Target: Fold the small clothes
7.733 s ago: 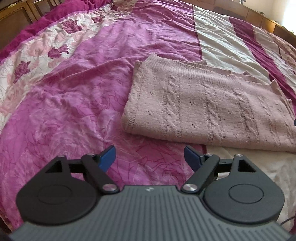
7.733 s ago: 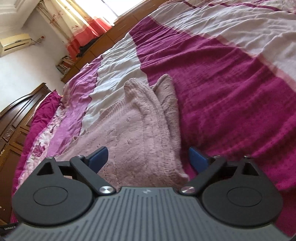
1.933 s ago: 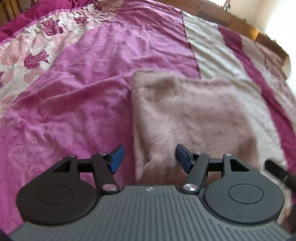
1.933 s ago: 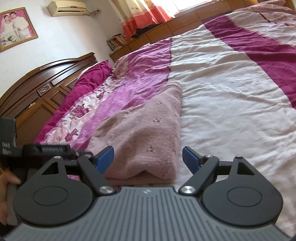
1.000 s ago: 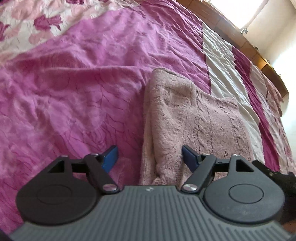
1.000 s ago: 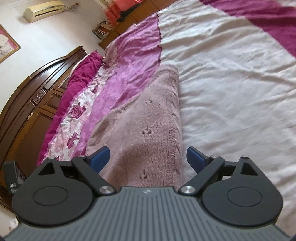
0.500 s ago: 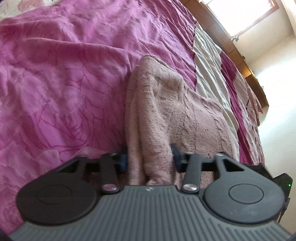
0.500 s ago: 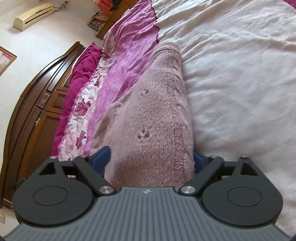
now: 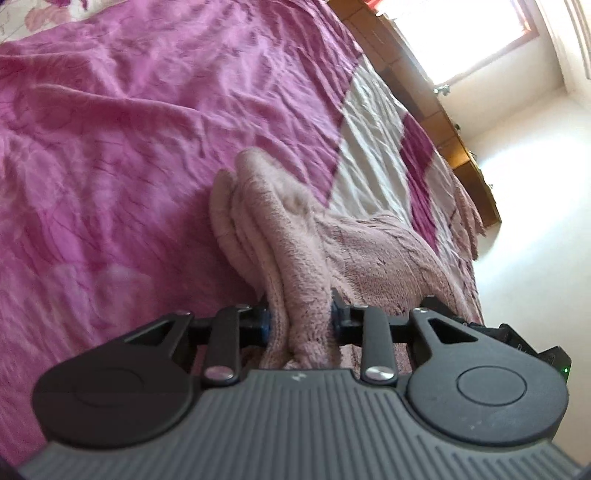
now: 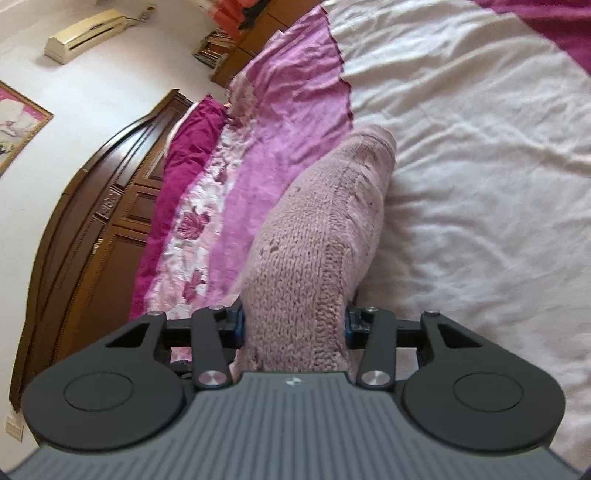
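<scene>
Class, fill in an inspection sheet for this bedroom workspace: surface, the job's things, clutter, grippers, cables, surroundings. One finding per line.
Surface: bedspread, pink, magenta and white stripes, wrinkled.
Job's things: pink knit sweater, folded in layers, near edge bunched up between both grippers.
Clutter: nothing seen.
Grippers: left gripper shut on the sweater; right gripper shut on the sweater.
Cables: nothing seen.
Surroundings: wooden headboard, air conditioner and framed picture on the wall, bright window.

Home bedroom: bed w/ quilt (image 9: 155, 122), wooden headboard (image 10: 92, 221), wall AC unit (image 10: 86, 31).
</scene>
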Available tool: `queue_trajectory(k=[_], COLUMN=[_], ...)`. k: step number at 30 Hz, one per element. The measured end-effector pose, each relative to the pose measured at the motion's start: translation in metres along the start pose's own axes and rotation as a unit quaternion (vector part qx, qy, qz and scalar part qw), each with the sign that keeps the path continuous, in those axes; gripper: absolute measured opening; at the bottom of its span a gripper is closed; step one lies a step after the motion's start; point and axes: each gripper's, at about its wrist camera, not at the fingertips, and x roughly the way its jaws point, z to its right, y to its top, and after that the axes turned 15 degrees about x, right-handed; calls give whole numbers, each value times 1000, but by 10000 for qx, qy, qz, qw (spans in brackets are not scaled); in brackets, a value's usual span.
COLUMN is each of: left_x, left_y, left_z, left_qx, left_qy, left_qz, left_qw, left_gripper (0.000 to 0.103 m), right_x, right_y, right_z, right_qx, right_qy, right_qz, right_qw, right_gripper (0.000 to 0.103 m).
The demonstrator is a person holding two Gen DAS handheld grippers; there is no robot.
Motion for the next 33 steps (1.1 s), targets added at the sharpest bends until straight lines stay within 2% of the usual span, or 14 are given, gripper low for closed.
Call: queue_trajectory(k=[8, 11, 14, 17, 22, 27, 29, 33], left_x=[-12, -15, -11, -3, 5, 5, 3, -5], left_y=[-39, -63, -86, -102, -113, -119, -120, -123], left_z=[48, 63, 73, 81, 85, 85, 86, 91], left_qx=[292, 504, 753, 1091, 1560, 1757, 1814, 1945], left_qy=[-292, -311, -177, 97, 462, 697, 821, 1007], left_qz=[-80, -168, -390, -551, -596, -577, -562, -526], left_qw=[9991, 9981, 9962, 9925, 9849, 9803, 9784, 9743], left_gripper=[30, 30, 31, 31, 34, 41, 50, 53], right_x=[-89, -120, -139, -143, -141, -141, -143, -148], right_y=[-14, -27, -42, -51, -63, -77, -80, -84], right_z=[10, 27, 53, 88, 128, 134, 135, 130], right_qx=[-168, -226, -193, 90, 471, 301, 299, 184], right_qy=[122, 86, -138, -427, -538, -648, -651, -704], right_qz=[273, 356, 397, 371, 359, 454, 465, 503], right_qw=[9994, 9991, 9989, 9984, 9968, 9964, 9963, 9961], right_gripper=[49, 49, 49, 49, 52, 58, 63, 68])
